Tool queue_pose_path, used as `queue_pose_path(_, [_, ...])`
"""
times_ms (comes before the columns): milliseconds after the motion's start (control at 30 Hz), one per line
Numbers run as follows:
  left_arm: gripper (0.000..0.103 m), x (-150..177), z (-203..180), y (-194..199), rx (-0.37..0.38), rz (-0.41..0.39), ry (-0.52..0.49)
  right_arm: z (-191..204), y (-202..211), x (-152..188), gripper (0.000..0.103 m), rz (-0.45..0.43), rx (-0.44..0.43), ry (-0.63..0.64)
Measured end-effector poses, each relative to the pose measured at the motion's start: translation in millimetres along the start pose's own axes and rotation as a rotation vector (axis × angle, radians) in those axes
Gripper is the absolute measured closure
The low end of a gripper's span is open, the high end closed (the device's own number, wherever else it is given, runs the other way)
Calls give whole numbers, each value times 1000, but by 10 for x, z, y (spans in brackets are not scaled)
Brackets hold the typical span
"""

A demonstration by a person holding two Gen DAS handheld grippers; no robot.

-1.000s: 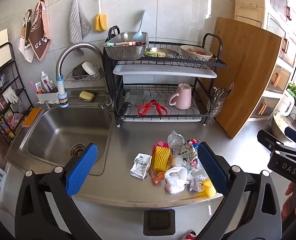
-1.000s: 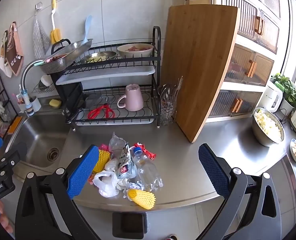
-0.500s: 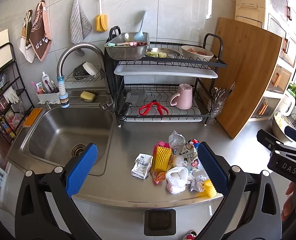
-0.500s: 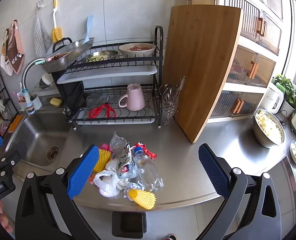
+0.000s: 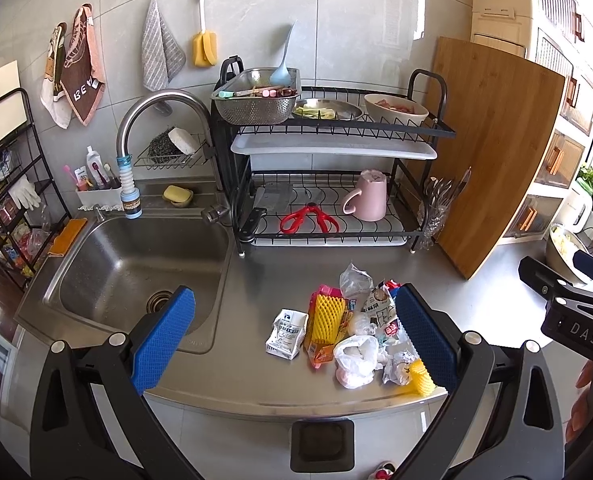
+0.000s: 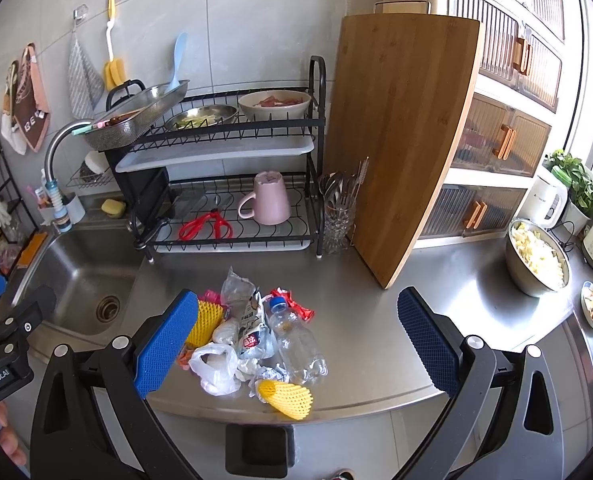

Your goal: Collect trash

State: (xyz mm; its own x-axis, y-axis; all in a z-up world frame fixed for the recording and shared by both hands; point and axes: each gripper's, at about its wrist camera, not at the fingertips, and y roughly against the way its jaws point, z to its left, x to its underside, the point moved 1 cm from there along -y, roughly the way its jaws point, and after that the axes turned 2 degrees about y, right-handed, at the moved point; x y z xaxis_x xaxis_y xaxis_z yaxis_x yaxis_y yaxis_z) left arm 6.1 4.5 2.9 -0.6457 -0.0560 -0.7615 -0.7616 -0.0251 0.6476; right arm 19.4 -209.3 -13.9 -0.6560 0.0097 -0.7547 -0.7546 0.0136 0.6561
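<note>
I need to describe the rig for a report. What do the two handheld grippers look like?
Both are black frames with silver screws and two fingers faced with textured blue pads. From the left wrist view, the right gripper bears white letters "DAS"; from the right wrist view, the left gripper reads "GenRobot.AI". No cables or sleeves show.

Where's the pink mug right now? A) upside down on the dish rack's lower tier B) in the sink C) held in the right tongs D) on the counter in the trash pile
A: the pink mug sits inverted on the dish rack's lower tier, beside the red scissors.
</note>
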Motion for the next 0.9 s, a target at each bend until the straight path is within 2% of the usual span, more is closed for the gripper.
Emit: queue_pose_path(900, [8, -10, 20, -12, 16, -4, 6, 38, -19, 9, 3, 0, -4, 1])
